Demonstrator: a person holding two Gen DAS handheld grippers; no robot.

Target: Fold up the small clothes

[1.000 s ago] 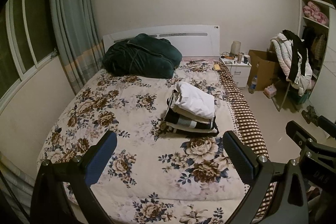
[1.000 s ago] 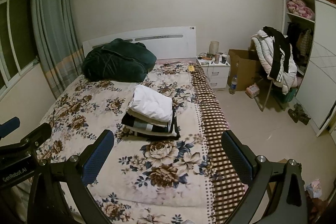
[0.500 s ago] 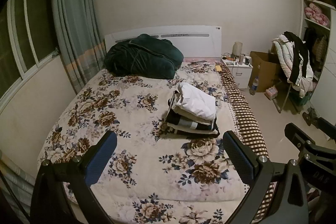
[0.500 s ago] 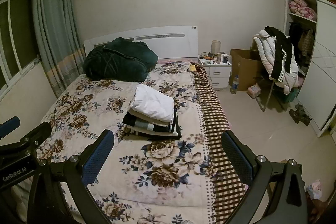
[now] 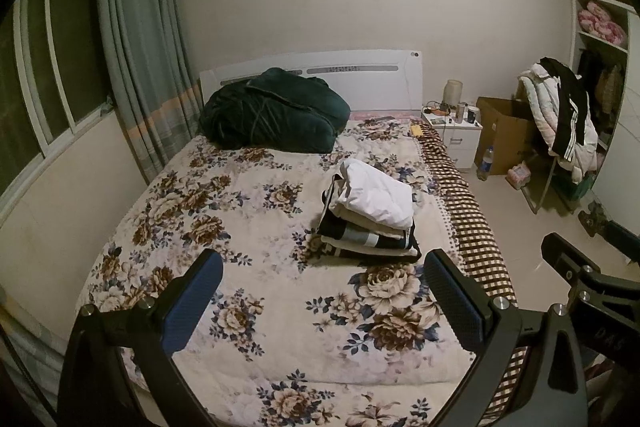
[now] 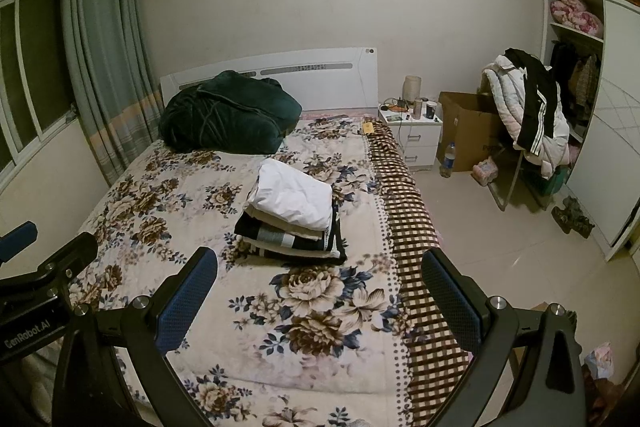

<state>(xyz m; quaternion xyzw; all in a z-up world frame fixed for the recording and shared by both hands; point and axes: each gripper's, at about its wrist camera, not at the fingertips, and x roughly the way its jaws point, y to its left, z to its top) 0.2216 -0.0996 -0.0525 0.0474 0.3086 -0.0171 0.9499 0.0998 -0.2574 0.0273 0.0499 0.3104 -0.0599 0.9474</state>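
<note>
A stack of folded clothes (image 5: 370, 215), white on top with beige, striped and black pieces below, sits on the floral bed cover (image 5: 248, 227) right of the middle. It also shows in the right wrist view (image 6: 294, 215). My left gripper (image 5: 320, 303) is open and empty, held well back above the foot of the bed. My right gripper (image 6: 318, 301) is open and empty too, beside it on the right. The right gripper's body shows at the left wrist view's right edge (image 5: 580, 283).
A dark green blanket bundle (image 5: 272, 117) lies by the white headboard (image 5: 360, 71). A nightstand (image 6: 412, 127), cardboard box (image 6: 468, 131), clothes-laden chair (image 6: 528, 123) and wardrobe (image 6: 608, 155) stand right of the bed. Curtains and window (image 5: 60, 75) are left.
Both grippers have risen or drawn back slightly, so the bed and stack sit a little lower in view. Both stay open and empty.
</note>
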